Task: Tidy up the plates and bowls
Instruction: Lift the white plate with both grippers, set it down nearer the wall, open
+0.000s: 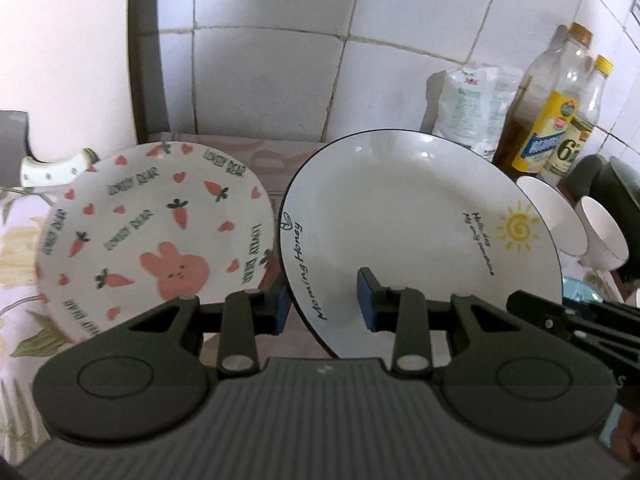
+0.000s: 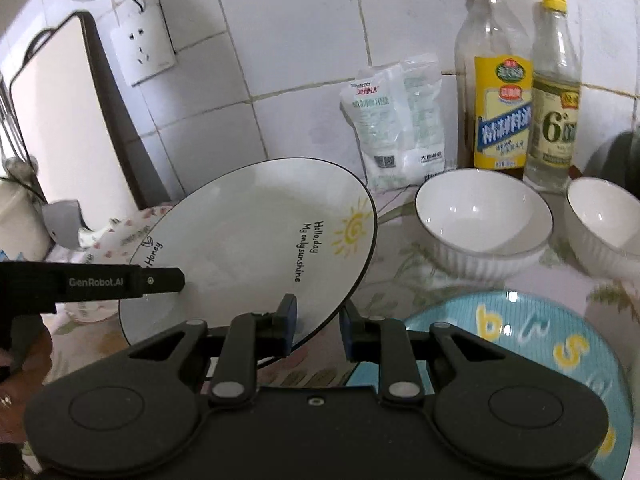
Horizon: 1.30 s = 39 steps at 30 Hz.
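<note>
Both grippers clamp one round white ceramic plate with black rim and sun drawing (image 1: 420, 216), tilted: left gripper (image 1: 326, 302) on its left edge, right gripper (image 2: 318, 326) on its right edge. Carrot-print plate (image 1: 156, 232) lies left of left gripper; two white bowls (image 2: 482, 222) beyond right gripper.

The white plate with the dark rim (image 2: 248, 236) bore "Hello.day My only sunshine" beside a yellow sun and, near its other edge, "Morning Honey", while the pink rabbit plate (image 1: 152, 236) carried "LOVELY BEAR" repeated among carrots and hearts. The arm of the left tool (image 2: 120, 280) was marked "GenRobot.AI", and the clear bottle with the yellow cap (image 2: 554, 112) showed a large "6°" on its label. The turquoise plate (image 2: 520, 344) showed the yellow letters "b" and "s"; the print on the yellow-labelled bottle (image 2: 502, 116) and the white bag (image 2: 394, 120) was too small to read.
</note>
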Each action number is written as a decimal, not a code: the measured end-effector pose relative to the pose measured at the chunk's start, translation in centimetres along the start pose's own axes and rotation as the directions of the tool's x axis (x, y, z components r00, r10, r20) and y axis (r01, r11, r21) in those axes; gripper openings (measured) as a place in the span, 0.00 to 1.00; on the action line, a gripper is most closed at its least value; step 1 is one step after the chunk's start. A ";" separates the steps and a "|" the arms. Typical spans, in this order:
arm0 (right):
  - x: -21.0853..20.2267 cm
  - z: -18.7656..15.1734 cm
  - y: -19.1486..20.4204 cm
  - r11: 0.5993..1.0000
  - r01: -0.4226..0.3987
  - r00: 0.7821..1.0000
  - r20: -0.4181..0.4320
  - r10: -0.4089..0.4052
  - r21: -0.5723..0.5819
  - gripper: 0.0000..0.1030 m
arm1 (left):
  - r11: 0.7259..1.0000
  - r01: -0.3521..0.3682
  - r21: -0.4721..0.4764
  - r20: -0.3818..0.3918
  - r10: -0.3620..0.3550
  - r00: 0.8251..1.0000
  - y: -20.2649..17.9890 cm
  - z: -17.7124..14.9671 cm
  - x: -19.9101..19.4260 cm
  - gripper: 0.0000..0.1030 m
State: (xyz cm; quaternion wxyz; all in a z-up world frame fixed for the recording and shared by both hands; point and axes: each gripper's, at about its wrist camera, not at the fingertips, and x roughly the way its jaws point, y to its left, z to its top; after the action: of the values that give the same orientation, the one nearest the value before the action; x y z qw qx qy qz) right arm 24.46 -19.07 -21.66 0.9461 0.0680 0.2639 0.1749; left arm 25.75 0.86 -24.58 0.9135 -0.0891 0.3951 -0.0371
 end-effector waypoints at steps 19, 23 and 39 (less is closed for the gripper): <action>5.2 2.7 -2.1 0.990 0.033 0.994 -0.103 -0.047 -0.140 0.27 | 0.997 -0.052 -0.050 -0.090 0.047 0.995 -1.6 -0.4 3.1 0.32; 5.3 2.5 -1.8 0.985 0.045 0.987 -0.142 -0.070 -0.167 0.27 | 0.995 -0.079 -0.057 -0.163 0.069 0.984 -1.7 -0.2 3.3 0.32; -5.6 3.6 -0.6 0.979 -0.019 0.992 -0.127 -0.006 -0.202 0.62 | 0.997 0.005 0.072 -0.187 0.009 0.982 -4.7 0.4 -6.0 0.63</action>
State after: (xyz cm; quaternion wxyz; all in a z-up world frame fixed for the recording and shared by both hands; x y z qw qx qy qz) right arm 22.02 -21.85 -16.09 0.9289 -0.0390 0.3041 0.2079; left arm 21.93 -2.87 -19.17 0.8749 -0.0520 0.4779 -0.0586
